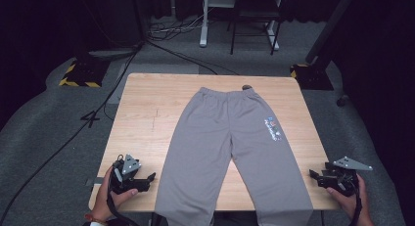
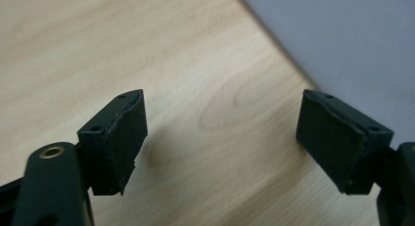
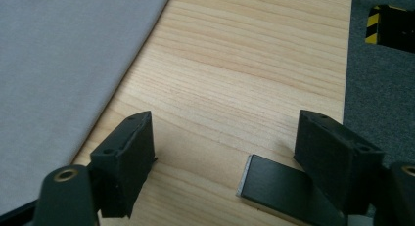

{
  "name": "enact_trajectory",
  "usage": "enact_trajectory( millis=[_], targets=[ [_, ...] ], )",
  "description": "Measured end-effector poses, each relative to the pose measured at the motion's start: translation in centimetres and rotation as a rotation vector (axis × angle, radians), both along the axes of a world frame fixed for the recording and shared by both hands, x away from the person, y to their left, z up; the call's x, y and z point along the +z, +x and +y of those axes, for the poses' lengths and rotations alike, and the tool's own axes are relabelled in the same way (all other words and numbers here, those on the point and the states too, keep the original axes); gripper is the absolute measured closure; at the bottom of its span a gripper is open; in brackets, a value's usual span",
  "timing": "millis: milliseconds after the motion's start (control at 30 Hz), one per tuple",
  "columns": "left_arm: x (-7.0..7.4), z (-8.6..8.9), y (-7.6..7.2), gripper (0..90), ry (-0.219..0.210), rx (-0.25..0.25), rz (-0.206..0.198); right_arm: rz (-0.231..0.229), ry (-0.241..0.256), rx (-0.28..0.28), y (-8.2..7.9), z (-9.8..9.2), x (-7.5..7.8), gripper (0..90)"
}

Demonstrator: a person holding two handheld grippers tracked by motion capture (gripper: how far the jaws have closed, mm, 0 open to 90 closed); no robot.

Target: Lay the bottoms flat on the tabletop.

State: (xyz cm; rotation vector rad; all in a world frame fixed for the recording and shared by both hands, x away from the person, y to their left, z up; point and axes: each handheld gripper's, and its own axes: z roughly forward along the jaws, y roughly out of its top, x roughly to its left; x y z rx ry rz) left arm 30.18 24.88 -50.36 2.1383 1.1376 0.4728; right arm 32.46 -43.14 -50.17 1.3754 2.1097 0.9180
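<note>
Grey trousers (image 1: 230,147) lie flat on the wooden table (image 1: 147,113), waistband at the far side, both legs running to the near edge and hanging over it. A small coloured print (image 1: 272,128) marks the right leg. My left gripper (image 1: 149,179) rests open near the table's front left, its jaws pointing toward the left trouser leg (image 2: 352,45), with bare wood between them. My right gripper (image 1: 313,176) is held open at the table's front right edge, just right of the right leg (image 3: 63,69).
A dark flat strip (image 3: 279,187) lies on the table edge by my right gripper. Grey carpet (image 1: 49,138) surrounds the table, with cables (image 1: 112,84), yellow-black stand feet (image 1: 80,77) and chair or desk legs (image 1: 244,30) beyond the far side.
</note>
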Motion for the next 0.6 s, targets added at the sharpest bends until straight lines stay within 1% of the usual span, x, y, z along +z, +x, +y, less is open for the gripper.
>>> enact_trajectory(
  millis=[33, 67, 133, 267, 600],
  targets=[
    [0.01, 0.11, 0.02, 17.1, 0.002, 0.011, 0.001, 0.004, 0.008, 0.001, 0.04, -0.01, -0.04, 20.5],
    [-0.02, 0.25, 0.10, 17.1, -0.012, 0.020, 0.015, 0.003, 0.007, -0.002, 0.06, 0.03, -0.05, 20.3],
    [-0.05, 0.30, 0.19, 16.0, -0.018, 0.036, 0.022, -0.002, 0.009, -0.002, 0.08, 0.16, -0.10, 20.3],
    [-0.06, 0.21, 0.31, 15.6, -0.015, 0.055, 0.017, -0.003, 0.011, -0.005, 0.17, 0.29, -0.14, 19.9],
    [-0.05, 0.16, 0.30, 15.6, -0.015, 0.060, 0.018, -0.003, 0.011, -0.009, 0.17, 0.30, -0.16, 19.8]
  ],
)
